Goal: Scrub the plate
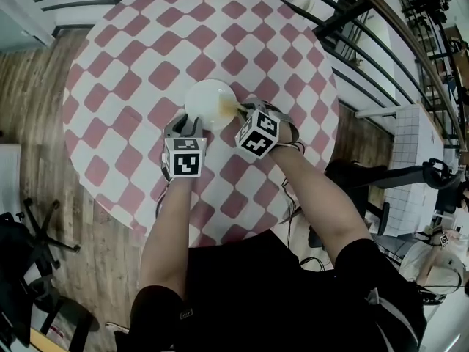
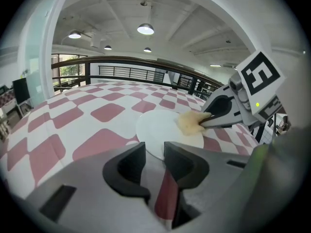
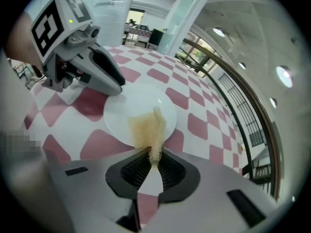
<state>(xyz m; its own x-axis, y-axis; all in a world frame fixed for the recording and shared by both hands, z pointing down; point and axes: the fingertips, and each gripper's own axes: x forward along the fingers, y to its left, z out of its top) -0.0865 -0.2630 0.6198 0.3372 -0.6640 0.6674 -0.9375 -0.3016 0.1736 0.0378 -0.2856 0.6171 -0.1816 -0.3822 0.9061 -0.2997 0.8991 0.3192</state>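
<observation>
A white plate (image 1: pixel 207 101) (image 2: pixel 160 127) (image 3: pixel 136 108) lies flat on the round table's pink-and-white checked cloth (image 1: pixel 132 57). My right gripper (image 1: pixel 242 112) (image 3: pixel 155 161) is shut on a yellowish fibrous scrub pad (image 1: pixel 229 109) (image 2: pixel 190 123) (image 3: pixel 148 127), whose free end rests on the plate's right part. My left gripper (image 1: pixel 189 123) (image 2: pixel 155 157) sits at the plate's near rim with a narrow gap between its jaws. The rim shows in that gap and I see no pad pressing on it. In the right gripper view the left gripper (image 3: pixel 114 84) reaches the plate's edge.
The table's rim (image 1: pixel 220 242) lies close in front of the person's body. A dark metal railing (image 1: pixel 381 35) curves past the table on the far right. A black chair base (image 1: pixel 44 240) stands on the wood floor at the left, and a white desk (image 1: pixel 410 145) at the right.
</observation>
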